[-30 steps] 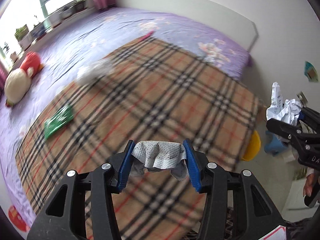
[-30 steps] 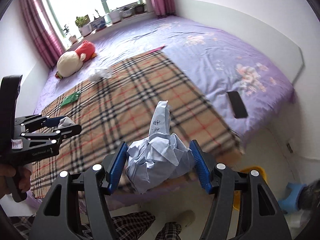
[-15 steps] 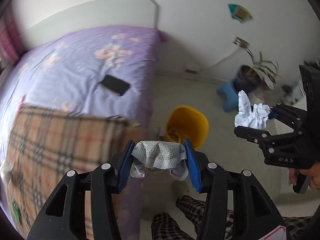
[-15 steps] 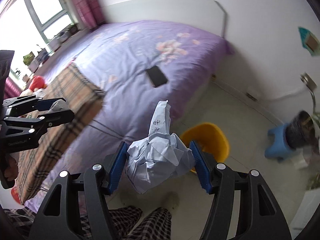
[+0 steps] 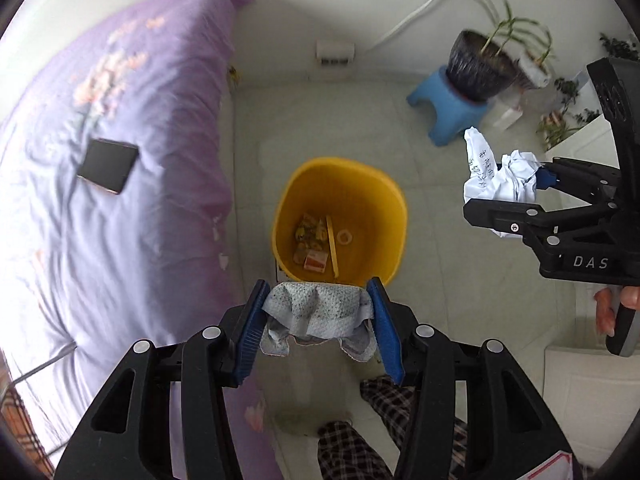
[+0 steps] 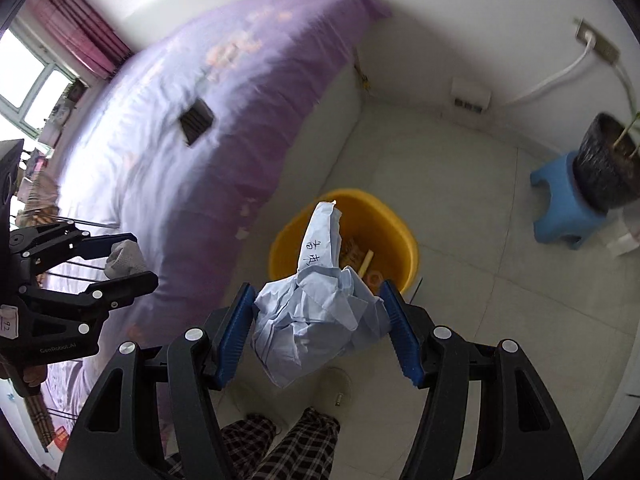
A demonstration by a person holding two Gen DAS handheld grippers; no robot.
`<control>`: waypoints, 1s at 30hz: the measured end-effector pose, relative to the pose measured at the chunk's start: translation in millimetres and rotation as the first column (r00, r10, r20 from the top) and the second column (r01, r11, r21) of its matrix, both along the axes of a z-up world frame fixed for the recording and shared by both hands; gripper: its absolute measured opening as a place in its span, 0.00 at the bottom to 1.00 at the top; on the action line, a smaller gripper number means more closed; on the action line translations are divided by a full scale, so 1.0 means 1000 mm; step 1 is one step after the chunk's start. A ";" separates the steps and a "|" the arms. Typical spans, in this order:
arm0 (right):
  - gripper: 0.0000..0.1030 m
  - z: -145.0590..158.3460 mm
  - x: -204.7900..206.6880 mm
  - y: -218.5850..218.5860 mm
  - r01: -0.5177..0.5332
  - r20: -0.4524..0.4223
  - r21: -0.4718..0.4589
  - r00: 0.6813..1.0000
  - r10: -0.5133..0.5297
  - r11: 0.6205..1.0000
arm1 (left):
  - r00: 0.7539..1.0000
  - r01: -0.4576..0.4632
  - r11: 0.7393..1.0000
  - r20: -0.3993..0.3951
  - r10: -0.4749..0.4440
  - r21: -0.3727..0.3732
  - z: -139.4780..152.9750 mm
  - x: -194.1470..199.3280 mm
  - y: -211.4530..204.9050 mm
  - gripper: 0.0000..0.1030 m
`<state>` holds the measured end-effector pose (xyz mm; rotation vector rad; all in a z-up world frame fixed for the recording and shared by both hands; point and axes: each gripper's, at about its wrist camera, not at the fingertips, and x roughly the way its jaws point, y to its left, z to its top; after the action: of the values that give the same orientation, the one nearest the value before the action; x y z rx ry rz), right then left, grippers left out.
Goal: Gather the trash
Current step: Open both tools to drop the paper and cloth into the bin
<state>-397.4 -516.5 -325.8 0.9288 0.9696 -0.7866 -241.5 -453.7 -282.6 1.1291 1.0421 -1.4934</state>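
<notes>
My left gripper point(image 5: 318, 312) is shut on a crumpled grey speckled wipe point(image 5: 320, 312) and holds it just short of the near rim of a yellow trash bin point(image 5: 384, 208) that stands on the floor with several scraps inside. My right gripper point(image 6: 320, 312) is shut on a crumpled white paper point(image 6: 320, 312) with handwriting, above and in front of the same bin point(image 6: 400, 236). In the left wrist view the right gripper point(image 5: 516, 196) with its paper point(image 5: 488, 172) sits to the right of the bin. In the right wrist view the left gripper point(image 6: 120, 256) with the wipe point(image 6: 126, 258) is at the left.
A bed with a purple sheet point(image 5: 100, 160) lies left of the bin, with a black phone point(image 5: 108, 166) on it. A blue stool point(image 5: 448, 108) bearing a potted plant point(image 5: 480, 68) stands at the far right by the wall. Plaid-trousered legs point(image 6: 288, 452) are below.
Both views have swung from the bed and plaid blanket down toward the floor. The yellow bin has come closer and now lies directly ahead of both grippers. Both still hold their trash.
</notes>
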 end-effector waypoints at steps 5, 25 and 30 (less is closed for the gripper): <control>0.63 -0.063 -0.004 -0.026 0.025 -0.019 0.076 1.000 -0.023 0.997 | 1.000 -0.007 0.997 0.003 0.006 0.075 -0.048 -0.008 -0.025 0.49; 0.72 -0.127 -0.004 -0.052 -0.020 -0.082 0.135 0.996 0.031 0.991 | 0.999 -0.008 0.992 0.036 0.004 0.123 -0.103 -0.025 -0.061 0.75; 0.72 -0.108 -0.011 -0.045 -0.011 -0.083 0.114 0.996 0.020 0.993 | 1.000 -0.011 0.995 0.026 0.009 0.096 -0.082 -0.026 -0.056 0.75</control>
<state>-408.7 -561.5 -433.8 0.9918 1.1033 -0.7685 -267.7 -509.2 -364.4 1.2058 1.1105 -1.4301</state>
